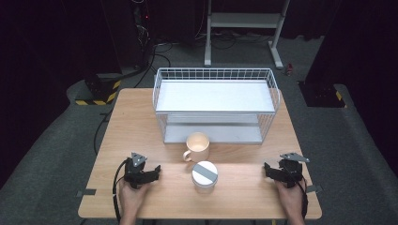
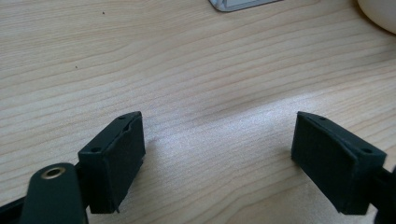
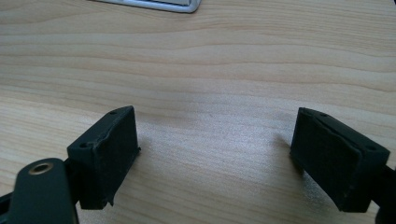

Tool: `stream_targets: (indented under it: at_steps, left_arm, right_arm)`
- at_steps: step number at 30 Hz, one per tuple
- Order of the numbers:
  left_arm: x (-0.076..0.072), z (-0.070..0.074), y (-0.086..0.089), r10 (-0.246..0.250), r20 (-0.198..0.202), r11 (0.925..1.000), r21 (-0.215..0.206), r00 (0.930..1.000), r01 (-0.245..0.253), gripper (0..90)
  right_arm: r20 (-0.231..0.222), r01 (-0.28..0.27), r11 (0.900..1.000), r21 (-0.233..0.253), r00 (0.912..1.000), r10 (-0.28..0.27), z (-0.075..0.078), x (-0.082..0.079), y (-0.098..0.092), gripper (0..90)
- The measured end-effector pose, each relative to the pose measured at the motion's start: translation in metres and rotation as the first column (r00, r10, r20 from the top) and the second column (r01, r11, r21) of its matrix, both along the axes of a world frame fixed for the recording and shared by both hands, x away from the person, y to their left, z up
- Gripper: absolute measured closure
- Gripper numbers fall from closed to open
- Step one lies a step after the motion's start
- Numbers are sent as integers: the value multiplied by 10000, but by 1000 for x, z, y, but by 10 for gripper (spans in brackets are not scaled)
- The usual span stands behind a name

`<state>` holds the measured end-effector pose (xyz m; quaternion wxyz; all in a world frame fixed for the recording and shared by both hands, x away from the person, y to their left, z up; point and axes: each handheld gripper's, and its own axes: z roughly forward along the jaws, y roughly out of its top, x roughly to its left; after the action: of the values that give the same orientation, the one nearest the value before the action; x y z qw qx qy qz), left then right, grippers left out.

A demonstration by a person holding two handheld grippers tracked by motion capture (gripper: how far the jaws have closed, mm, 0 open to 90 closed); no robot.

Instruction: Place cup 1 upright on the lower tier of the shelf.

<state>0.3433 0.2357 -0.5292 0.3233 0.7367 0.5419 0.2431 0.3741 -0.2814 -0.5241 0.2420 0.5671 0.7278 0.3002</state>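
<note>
A cream mug (image 1: 197,146) with its handle to the left stands on the wooden table (image 1: 136,126), just in front of a white wire rack (image 1: 216,104). Nearer me sits a white jar with a grey lid (image 1: 204,174). My left gripper (image 1: 152,171) rests low on the table left of the jar, open, nothing between its jaws (image 2: 218,149). My right gripper (image 1: 268,169) rests right of the jar, open and empty too (image 3: 215,149). A curved white edge of the mug (image 2: 380,11) peeks in at the top right of the left gripper view.
The two-tier rack has a white upper shelf and a grey lower tray (image 1: 213,133); its tray corner shows in both gripper views (image 2: 238,4) (image 3: 154,4). Black cables trail off the table's left side. A metal stand (image 1: 244,28) is on the floor beyond.
</note>
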Motion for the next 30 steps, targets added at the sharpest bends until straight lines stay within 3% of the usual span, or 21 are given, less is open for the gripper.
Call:
stream_targets:
  at_steps: [22, 30]
  left_arm:
    - [1, 0, 0, -121, -112, 9999, -32, 9999, 120, 157]
    - [0, 2, 1, -242, 9, 9994, -244, 9997, 242, 137]
  right_arm:
    - [2, 8, 10000, -9, 10000, -8, 0, 0, 0, 146]
    - [1, 13, 10000, -10, 10000, -13, 0, 0, 0, 147]
